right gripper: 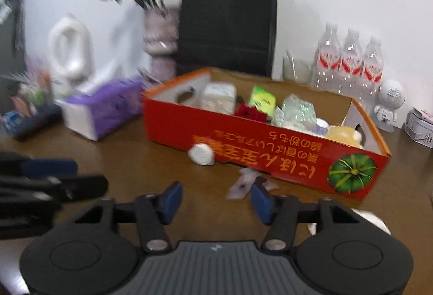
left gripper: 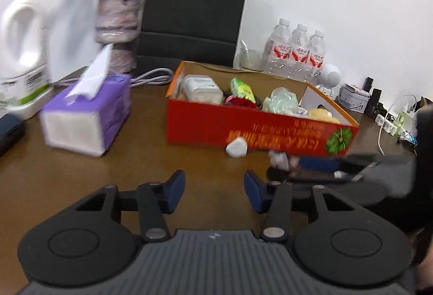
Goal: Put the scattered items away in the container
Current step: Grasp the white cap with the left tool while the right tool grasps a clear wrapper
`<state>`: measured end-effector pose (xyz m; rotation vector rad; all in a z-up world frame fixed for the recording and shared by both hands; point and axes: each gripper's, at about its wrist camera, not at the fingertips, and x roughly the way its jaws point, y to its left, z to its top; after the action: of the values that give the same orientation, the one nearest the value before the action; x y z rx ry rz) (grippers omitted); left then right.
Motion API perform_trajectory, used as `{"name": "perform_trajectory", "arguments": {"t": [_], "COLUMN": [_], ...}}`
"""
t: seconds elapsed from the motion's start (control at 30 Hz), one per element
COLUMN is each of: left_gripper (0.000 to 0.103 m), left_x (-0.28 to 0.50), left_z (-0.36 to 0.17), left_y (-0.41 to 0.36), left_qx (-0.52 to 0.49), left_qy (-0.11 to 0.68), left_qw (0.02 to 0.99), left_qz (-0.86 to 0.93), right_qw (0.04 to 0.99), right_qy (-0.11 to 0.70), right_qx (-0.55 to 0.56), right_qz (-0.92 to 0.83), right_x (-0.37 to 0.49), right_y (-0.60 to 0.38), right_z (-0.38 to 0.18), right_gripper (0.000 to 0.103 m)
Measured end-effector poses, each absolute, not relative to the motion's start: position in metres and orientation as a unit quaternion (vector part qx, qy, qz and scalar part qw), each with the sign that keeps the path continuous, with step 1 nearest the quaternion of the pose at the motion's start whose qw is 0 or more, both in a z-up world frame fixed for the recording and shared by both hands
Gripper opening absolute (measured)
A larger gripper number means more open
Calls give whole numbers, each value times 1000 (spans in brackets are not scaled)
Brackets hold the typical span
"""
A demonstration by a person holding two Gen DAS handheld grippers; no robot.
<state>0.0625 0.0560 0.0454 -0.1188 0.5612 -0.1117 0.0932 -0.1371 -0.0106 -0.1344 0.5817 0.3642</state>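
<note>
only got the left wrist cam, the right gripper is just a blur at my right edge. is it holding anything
Observer: No. In the right wrist view the right gripper has its jaws open with nothing between them.
Operator: ok so what is it lined up on
Observer: A pale crumpled wrapper lies just ahead of those jaws, closer to the right-hand one, in front of the red box.
Operator: anything else loose that i cant see
Observer: Yes, a white crumpled item sits beside the right gripper on its right side, partly hidden behind it. I cannot tell what it is.
</note>
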Motion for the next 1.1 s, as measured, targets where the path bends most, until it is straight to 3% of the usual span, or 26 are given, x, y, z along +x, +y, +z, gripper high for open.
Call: {"name": "perform_trajectory", "arguments": {"t": [0.1,0.2,0.33,0.37,0.43,0.7,0.9,1.1], "left_gripper": [50,51,50,47,30,29,29,29], "left_x": [98,130,159,163,172,146,56,-34], "left_z": [45,38,23,20,15,13,32,39], "left_y": [49,41,31,30,30,37,23,9], "left_qx": [-52,-67,-99,-106,-123,-163,-81,-57], "left_qy": [283,293,322,324,335,326,218,172], "left_qw": [955,950,937,935,930,929,972,983], "left_qz": [-70,-84,-98,-93,-87,-69,8,25], "right_qw": [932,933,929,929,930,927,948,964], "right_qy": [318,319,328,328,324,321,259,189], "right_qx": [-69,-61,-29,-14,5,63,36,20], "right_qz": [156,159,166,170,173,183,183,186], "right_x": [121,119,108,104,95,95,76,22], "right_y": [-131,-138,-159,-168,-182,-206,-197,-188], "right_z": [-26,-29,-27,-28,-30,-32,-17,-3], "right_gripper": [19,16,16,16,16,16,16,16]}}
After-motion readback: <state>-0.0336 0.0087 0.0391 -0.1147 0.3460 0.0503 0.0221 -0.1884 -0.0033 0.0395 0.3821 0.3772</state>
